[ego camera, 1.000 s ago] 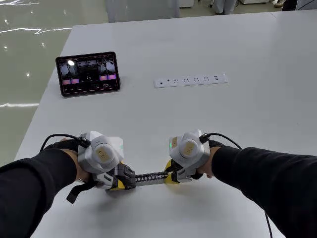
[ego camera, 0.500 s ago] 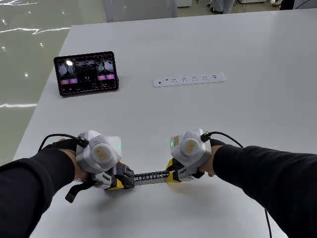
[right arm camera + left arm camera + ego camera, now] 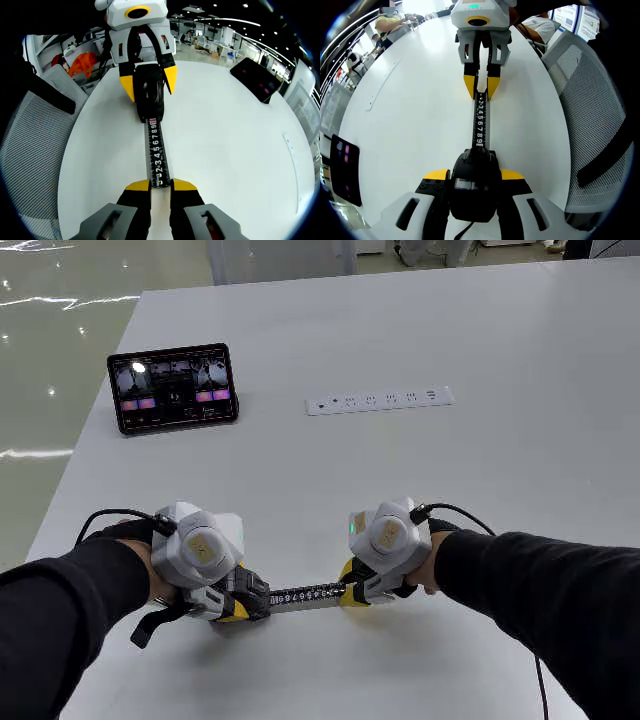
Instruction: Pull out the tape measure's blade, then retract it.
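While two hand-held grippers [image 3: 243,604] [image 3: 349,594] hold one tape measure [image 3: 305,595], one tablet [image 3: 172,387] stands.

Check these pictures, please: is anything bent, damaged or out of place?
Nothing stands out. The blade runs straight, without a kink, from the tape measure case in the left gripper to the right gripper that pinches its tip.

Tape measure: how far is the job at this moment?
Done: left gripper clamps the case, right gripper pinches the blade tip, a short length is out. In hand: the blade is taut between them. Left: probably more pulling, then retracting.
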Motion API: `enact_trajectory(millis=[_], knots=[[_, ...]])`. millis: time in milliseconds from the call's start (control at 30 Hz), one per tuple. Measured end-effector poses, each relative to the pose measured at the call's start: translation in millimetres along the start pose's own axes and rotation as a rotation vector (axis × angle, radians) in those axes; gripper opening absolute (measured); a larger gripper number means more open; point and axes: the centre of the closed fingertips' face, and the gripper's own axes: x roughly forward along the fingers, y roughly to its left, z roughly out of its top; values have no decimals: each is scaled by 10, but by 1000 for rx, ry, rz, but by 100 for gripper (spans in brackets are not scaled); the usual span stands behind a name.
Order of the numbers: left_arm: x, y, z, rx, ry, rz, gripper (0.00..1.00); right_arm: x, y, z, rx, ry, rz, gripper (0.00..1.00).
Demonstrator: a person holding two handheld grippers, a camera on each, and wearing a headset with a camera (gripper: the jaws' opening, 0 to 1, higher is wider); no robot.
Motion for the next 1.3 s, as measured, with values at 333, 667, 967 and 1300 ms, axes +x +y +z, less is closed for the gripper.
enact_trajectory(millis=[333, 667, 967, 1300], knots=[[1, 1, -2, -2, -1, 0, 31, -32, -7, -30, 9, 3, -2, 10], [-1, 1, -6, -2, -4, 1, 31, -70, -15, -83, 6, 10, -2, 9], [-2, 6, -5, 0, -4, 1, 31, -106, -29, -126, 13, 13, -2, 9], [0, -1, -5, 2, -4, 1, 31, -136, -28, -168, 21, 16, -3, 10]])
